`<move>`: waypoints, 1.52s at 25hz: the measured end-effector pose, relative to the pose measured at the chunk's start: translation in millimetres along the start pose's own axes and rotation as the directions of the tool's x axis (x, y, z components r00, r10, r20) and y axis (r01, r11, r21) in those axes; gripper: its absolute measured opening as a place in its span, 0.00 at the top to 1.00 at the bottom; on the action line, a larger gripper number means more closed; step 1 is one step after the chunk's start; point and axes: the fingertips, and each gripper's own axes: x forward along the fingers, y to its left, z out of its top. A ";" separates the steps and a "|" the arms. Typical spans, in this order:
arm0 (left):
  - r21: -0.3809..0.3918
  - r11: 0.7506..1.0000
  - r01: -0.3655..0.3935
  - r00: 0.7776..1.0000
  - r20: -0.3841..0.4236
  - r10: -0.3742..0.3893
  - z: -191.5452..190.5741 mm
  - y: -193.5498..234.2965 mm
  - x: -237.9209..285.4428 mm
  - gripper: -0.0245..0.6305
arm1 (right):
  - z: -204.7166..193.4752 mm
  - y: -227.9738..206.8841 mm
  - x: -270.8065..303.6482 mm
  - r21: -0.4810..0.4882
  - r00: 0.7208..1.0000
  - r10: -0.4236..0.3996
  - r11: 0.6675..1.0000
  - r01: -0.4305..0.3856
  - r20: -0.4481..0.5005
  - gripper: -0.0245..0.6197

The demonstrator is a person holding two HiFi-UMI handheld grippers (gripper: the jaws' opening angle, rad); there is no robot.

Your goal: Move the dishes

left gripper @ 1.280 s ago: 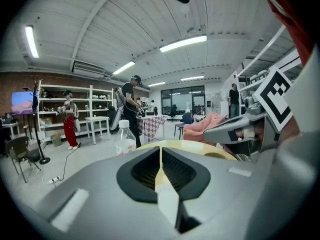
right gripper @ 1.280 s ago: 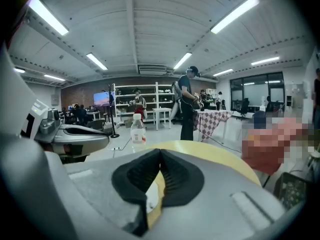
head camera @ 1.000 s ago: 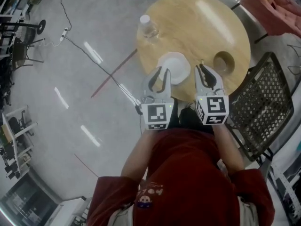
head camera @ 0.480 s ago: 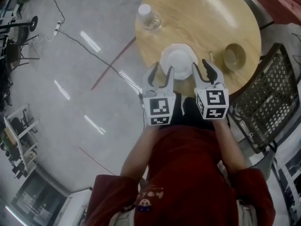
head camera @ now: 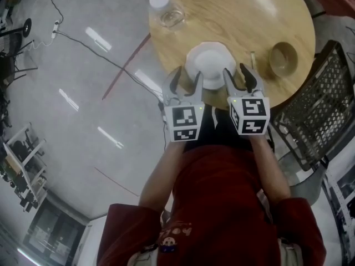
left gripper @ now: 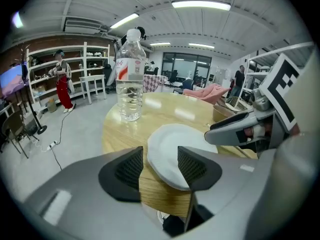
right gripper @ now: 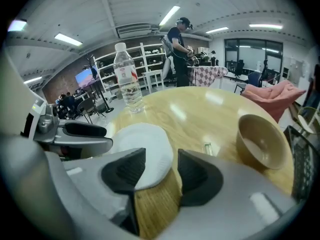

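Over the desk's (head camera: 238,15) edge, left claw (head camera: 184,81) and right claw (head camera: 243,76), jaws just opened wide, holding nothing, are flanking the white plate (head camera: 209,65). Moving the dishes is only beginning.

The plate (head camera: 209,65) is white, the bowl (head camera: 283,58) tan, the table (head camera: 238,10) light wood-grain

Bright ceiling strips, floor glare (fisheye-warped edges)

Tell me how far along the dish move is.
Done: nothing visible; white plate and brown bowl sit on the table. In hand: left gripper and right gripper flank the plate's near rim; their jaws have just been opening, gripping nothing. Left: moving the plate, then probably the bowl.
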 end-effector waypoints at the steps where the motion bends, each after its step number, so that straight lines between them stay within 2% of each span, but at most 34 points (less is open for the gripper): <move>1: -0.003 1.000 0.004 1.000 -0.006 -0.004 -1.0 -0.4 2.0 0.62 | -2.9 -0.6 2.0 0.010 1.000 0.000 1.000 0.001 -0.011 0.67; 6: -0.001 1.000 0.017 0.999 -0.043 -0.017 -5.9 -7.5 11.5 0.62 | -16.3 -2.6 10.5 0.038 0.998 0.007 0.999 -0.004 -0.063 0.67; 15: -0.008 1.000 0.012 0.996 -0.089 -0.012 -13.6 -7.7 18.7 0.62 | -14.9 1.1 13.8 0.046 0.998 -0.008 0.999 0.010 -0.056 0.67; 28: 0.001 0.999 0.038 0.998 -0.052 -0.038 5.3 -5.0 11.1 0.62 | -4.9 4.2 5.1 0.068 0.998 -0.052 0.996 0.053 -0.023 0.68; 38: 0.080 0.990 0.117 0.993 -0.022 -0.116 28.5 -31.5 10.8 0.62 | 7.2 -18.1 -23.8 0.136 0.987 -0.149 0.981 0.141 0.051 0.68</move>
